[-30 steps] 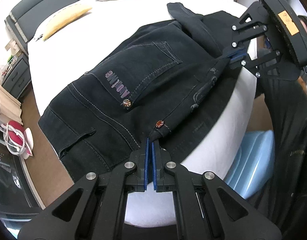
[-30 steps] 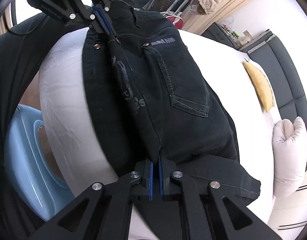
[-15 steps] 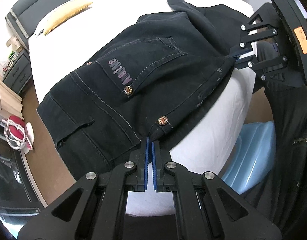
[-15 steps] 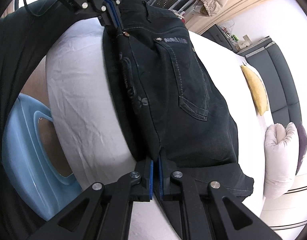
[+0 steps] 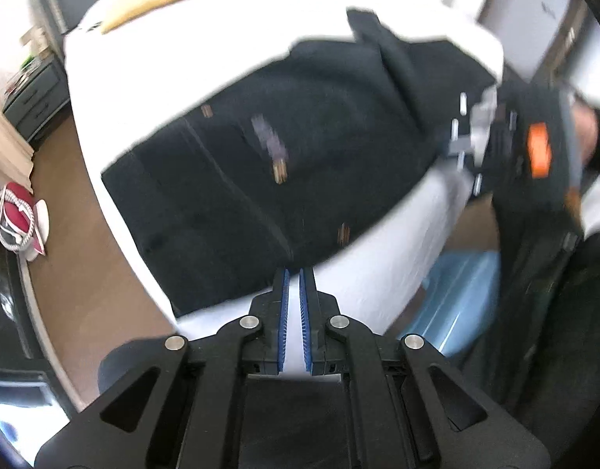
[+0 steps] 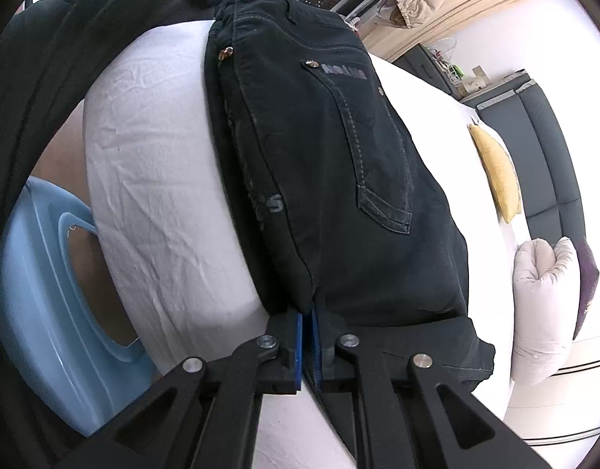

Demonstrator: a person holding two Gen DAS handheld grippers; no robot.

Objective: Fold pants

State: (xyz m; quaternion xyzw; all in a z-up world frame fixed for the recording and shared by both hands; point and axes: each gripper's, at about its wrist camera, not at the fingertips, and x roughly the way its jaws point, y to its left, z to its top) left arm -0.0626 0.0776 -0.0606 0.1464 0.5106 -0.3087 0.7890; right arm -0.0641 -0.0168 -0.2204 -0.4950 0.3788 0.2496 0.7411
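Black denim pants (image 6: 331, 179) lie folded lengthwise on a white bed (image 6: 155, 179), back pocket up. My right gripper (image 6: 308, 328) is shut on the fold edge of the pants at the near end. In the blurred left wrist view the pants (image 5: 261, 164) lie across the bed (image 5: 378, 273). My left gripper (image 5: 294, 285) is slightly open, empty, just off the waistband edge. The right gripper (image 5: 495, 144) shows blurred at the pants' far end.
A light blue plastic stool (image 6: 45, 285) stands beside the bed, also in the left wrist view (image 5: 456, 305). A yellow cushion (image 6: 495, 172) and a white pillow (image 6: 542, 305) lie on the bed. A dark headboard (image 6: 554, 136) is behind. A red item (image 5: 14, 215) lies on the floor.
My left gripper has let go of the waistband and pulled back; its fingers now stand slightly apart. The pants have settled flatter on the bed. The right gripper still grips the fold.
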